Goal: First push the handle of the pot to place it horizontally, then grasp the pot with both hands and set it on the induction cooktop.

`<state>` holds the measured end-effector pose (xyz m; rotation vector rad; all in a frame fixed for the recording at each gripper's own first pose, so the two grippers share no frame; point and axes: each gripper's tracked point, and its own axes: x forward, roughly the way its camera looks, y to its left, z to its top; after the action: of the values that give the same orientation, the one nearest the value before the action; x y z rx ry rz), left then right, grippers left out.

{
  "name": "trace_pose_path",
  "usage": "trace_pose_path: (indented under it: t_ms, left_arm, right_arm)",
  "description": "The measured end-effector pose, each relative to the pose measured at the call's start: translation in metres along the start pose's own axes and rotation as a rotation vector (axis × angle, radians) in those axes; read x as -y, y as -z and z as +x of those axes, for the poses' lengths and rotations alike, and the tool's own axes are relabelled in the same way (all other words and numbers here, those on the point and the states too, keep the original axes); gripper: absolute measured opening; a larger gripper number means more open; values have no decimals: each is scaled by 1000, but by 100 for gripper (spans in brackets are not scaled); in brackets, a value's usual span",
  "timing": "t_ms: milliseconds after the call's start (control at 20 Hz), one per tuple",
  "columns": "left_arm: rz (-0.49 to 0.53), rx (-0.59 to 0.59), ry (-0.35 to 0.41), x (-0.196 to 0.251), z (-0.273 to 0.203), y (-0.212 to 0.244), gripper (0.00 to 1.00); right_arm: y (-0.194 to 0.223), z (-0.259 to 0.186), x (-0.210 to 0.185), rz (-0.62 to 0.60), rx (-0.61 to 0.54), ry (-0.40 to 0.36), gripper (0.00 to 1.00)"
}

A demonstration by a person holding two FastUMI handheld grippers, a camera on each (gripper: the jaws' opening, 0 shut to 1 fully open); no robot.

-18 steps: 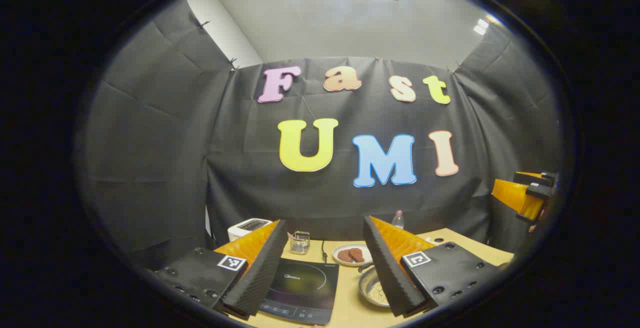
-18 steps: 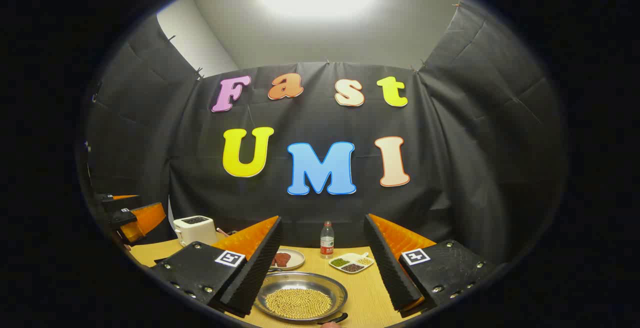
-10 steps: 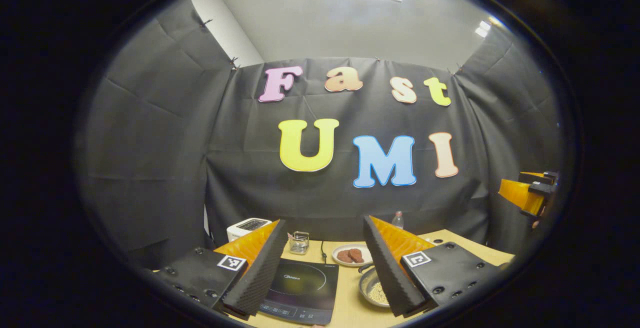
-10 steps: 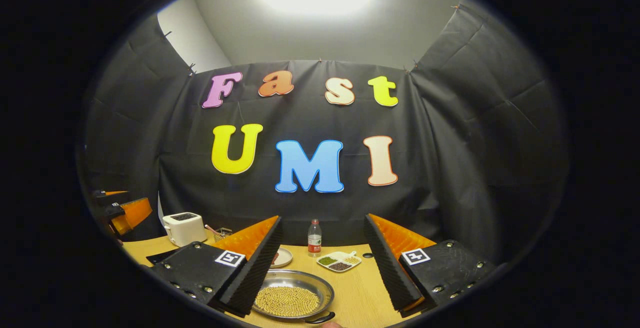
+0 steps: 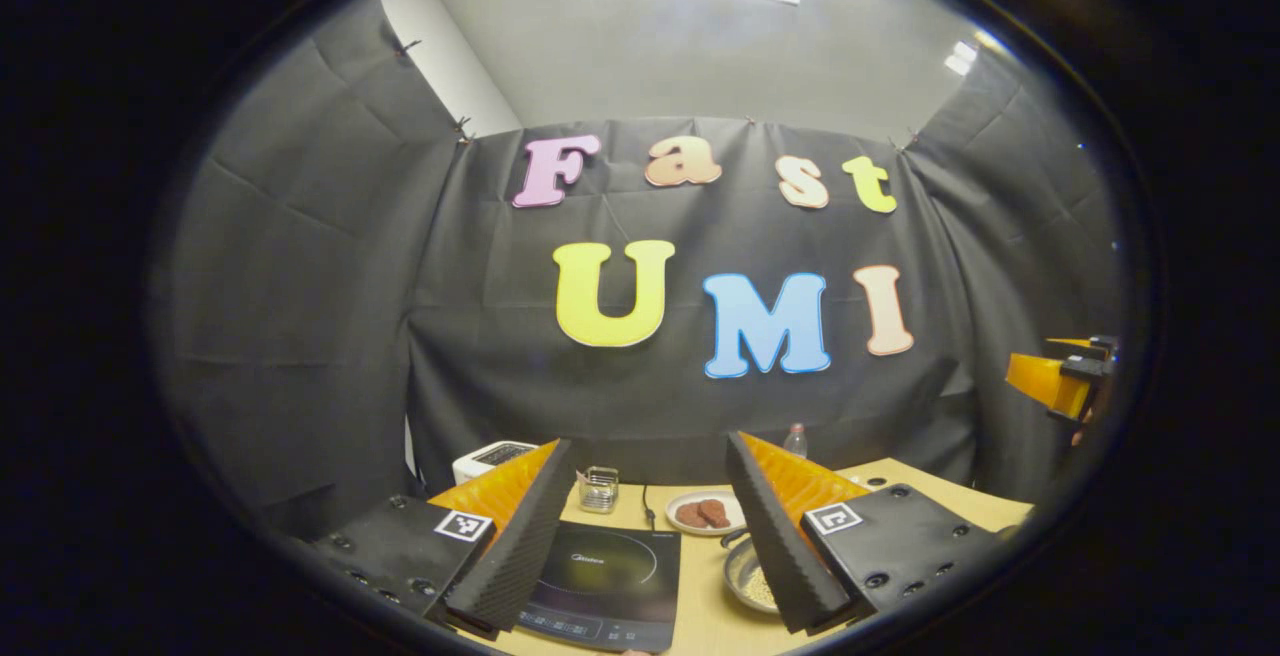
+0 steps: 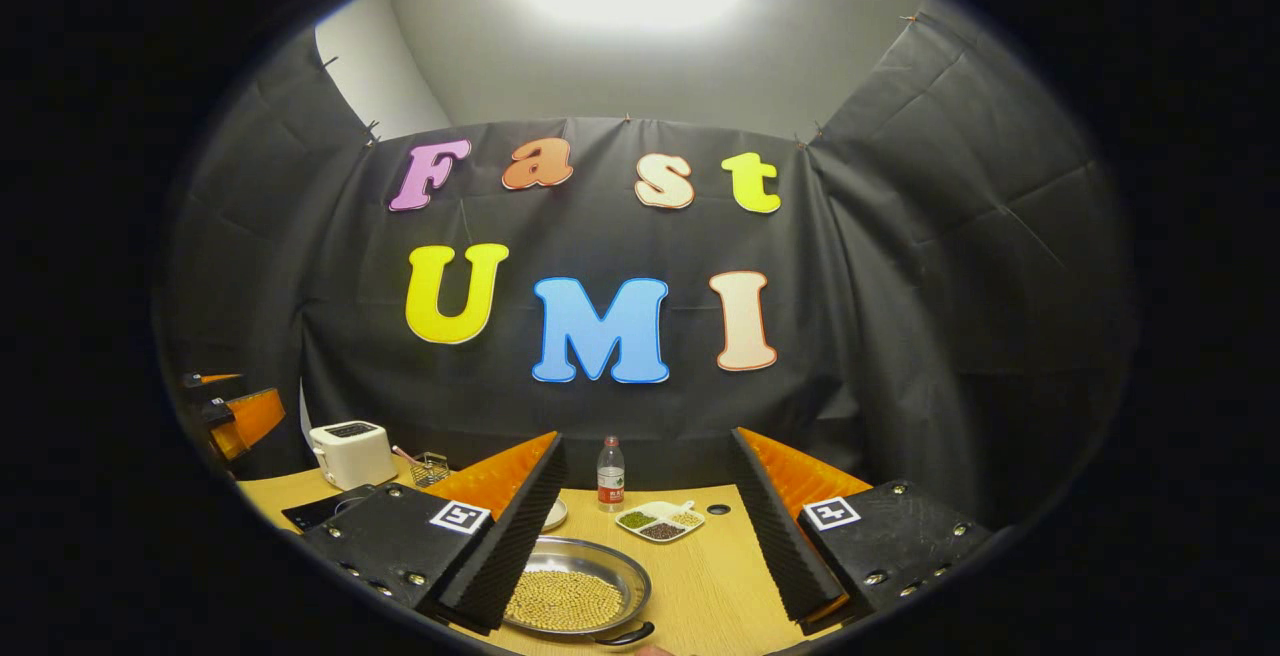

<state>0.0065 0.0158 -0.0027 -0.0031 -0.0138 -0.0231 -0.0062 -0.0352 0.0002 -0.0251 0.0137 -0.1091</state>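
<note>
A shallow metal pot [image 6: 570, 596] full of yellow beans sits on the wooden table, low in the right gripper view. Its dark handle [image 6: 625, 634] points toward the near edge. My right gripper [image 6: 647, 441] hovers open above and behind it, apart from it. In the left gripper view the black induction cooktop [image 5: 610, 581] lies between the fingers of my open left gripper [image 5: 647, 443]. The pot [image 5: 745, 576] stands just right of the cooktop, half hidden by my right-hand finger. The right gripper [image 5: 1060, 381] is far to the right, and the left gripper [image 6: 235, 416] appears at the far left.
Along the back of the table [image 6: 720, 576] are a white toaster [image 6: 350, 454], a small wire basket [image 5: 598, 488], a plate of brown patties [image 5: 703, 513], a water bottle [image 6: 610, 473] and a divided dish of beans [image 6: 660, 521]. The booth wall closes in behind.
In the right gripper view the pot, bottle and toaster slid left, so that gripper swung to the right. The left gripper barely moved. Both stayed open.
</note>
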Motion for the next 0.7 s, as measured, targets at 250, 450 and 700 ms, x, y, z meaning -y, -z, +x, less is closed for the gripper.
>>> trace_pose_path:
  t_ms: [250, 450, 700]
  left_arm:
    - [2, 1, -4, -13, 0, 1, 100]
    - [9, 6, 3, -24, 1, 0, 100]
    - [1, 18, 15, -40, 0, 2, 100]
  right_arm:
    - [3, 2, -13, -1, -11, -21, 98]
    - [6, 4, -27, -8, -25, -38, 74]
    - [28, 4, -43, -37, -84, -56, 48]
